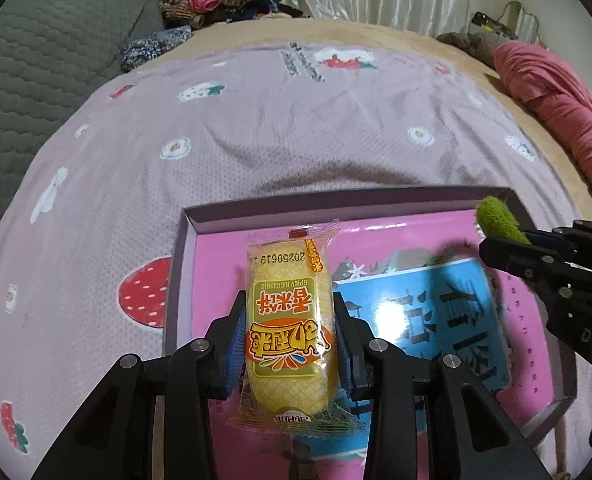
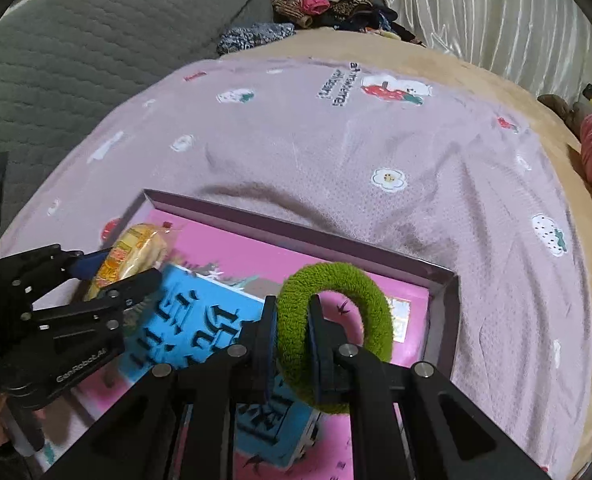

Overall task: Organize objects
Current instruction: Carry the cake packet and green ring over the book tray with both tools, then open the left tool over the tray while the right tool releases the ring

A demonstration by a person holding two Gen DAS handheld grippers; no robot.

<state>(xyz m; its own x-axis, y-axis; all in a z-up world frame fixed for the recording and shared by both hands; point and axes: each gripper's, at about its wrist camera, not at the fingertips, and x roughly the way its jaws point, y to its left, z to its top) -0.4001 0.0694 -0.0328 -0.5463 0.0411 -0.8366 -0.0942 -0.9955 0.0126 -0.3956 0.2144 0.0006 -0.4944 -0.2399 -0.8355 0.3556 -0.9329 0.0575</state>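
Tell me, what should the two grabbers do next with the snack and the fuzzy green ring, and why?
Probably lower a bit and let go. The left gripper holds the yellow snack packet and the right gripper holds the green ring, both above the open pink box.

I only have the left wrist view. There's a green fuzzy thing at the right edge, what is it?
Observer: A green terry hair tie, a full ring, seen whole in the right wrist view.
Operator: Is it held?
Observer: Yes. The right tongs are shut on one side of the ring, one finger passing through its hole.
Operator: Where is it relative to the box?
Observer: Above the shallow purple box, near its far right corner, over the pink lining.
Operator: And my snack from that side?
Observer: The yellow rice cake packet, shut in the left tongs, hangs over the box's far left corner.
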